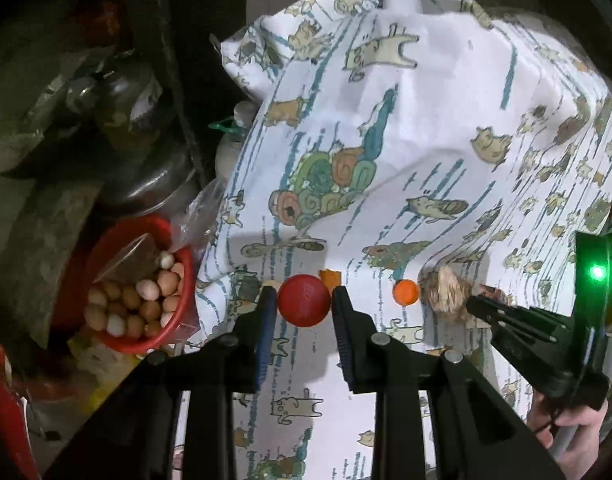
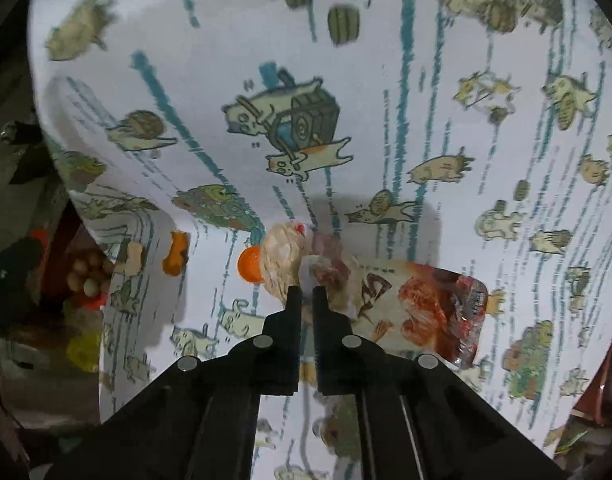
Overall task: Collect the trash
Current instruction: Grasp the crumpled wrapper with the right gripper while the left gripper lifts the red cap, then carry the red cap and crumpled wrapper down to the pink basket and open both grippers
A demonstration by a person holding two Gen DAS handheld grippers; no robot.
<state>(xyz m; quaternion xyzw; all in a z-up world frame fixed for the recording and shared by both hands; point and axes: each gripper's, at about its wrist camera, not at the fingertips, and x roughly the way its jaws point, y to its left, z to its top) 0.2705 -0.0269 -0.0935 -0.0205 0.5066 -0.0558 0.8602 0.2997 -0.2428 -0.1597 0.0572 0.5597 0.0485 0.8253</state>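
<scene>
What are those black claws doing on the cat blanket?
A person is picking up trash off the cloth. The left claw is open around a red cap but has not squeezed it. The right claw is nearly shut, pinching a crumpled wrapper beside an orange cap.

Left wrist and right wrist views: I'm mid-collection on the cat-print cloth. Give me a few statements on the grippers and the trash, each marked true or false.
1. The round red plastic cap sits between the open left gripper fingers. True.
2. The right gripper is wide open. False: its fingers are nearly closed on the crumpled clear plastic wrapper.
3. The small orange cap lies beside that wrapper. True.
4. The red bowl holds bottle caps. False: it holds eggs.
</scene>
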